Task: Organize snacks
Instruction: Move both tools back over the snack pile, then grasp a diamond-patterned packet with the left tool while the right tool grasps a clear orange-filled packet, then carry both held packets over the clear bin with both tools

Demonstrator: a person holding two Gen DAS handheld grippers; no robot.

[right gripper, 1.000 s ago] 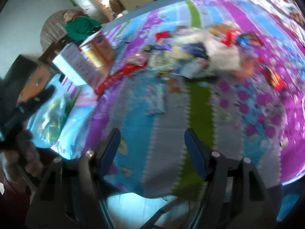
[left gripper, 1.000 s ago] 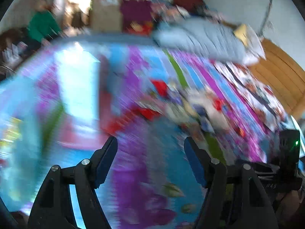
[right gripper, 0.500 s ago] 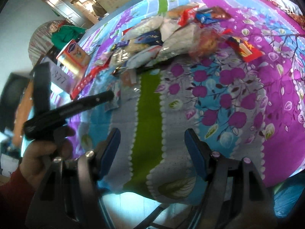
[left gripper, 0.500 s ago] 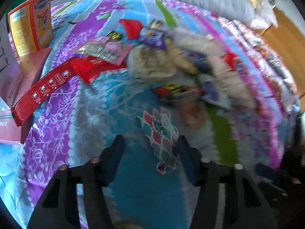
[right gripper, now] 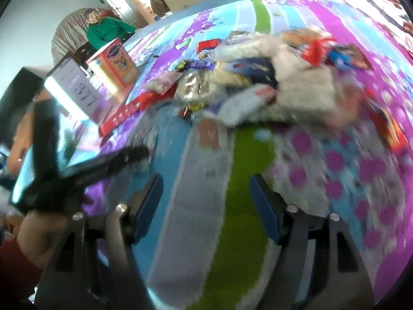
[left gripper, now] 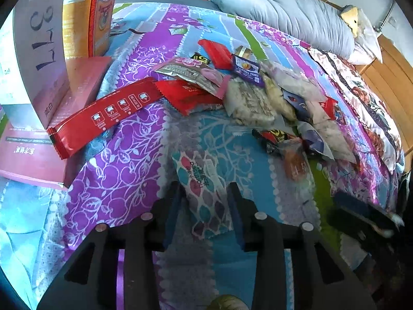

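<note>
A flat packet (left gripper: 204, 193) patterned in teal, pink and purple scales lies on the bedspread (left gripper: 124, 170). My left gripper (left gripper: 205, 196) straddles it, jaws closing, one pad on each side and neither clearly pressing. Beyond it sits a heap of snack packets (left gripper: 253, 98), with a long red packet (left gripper: 103, 118) to its left. In the right wrist view my right gripper (right gripper: 206, 188) hangs open over a green stripe, nothing between its fingers. The snack heap (right gripper: 258, 87) lies ahead of it, blurred. The left gripper (right gripper: 134, 152) shows dark at the left, held by a hand (right gripper: 38, 227).
Boxes stand along the bed's left side: an orange box (left gripper: 87, 20), a white box (left gripper: 38, 38) and a pink box (left gripper: 77, 85). A grey pillow (left gripper: 296, 18) lies at the far end. A person in green (right gripper: 108, 28) sits beyond the bed.
My left gripper has come down onto the bed and its jaws have narrowed around the patterned packet. The right gripper has swung toward the snack heap, still open.
</note>
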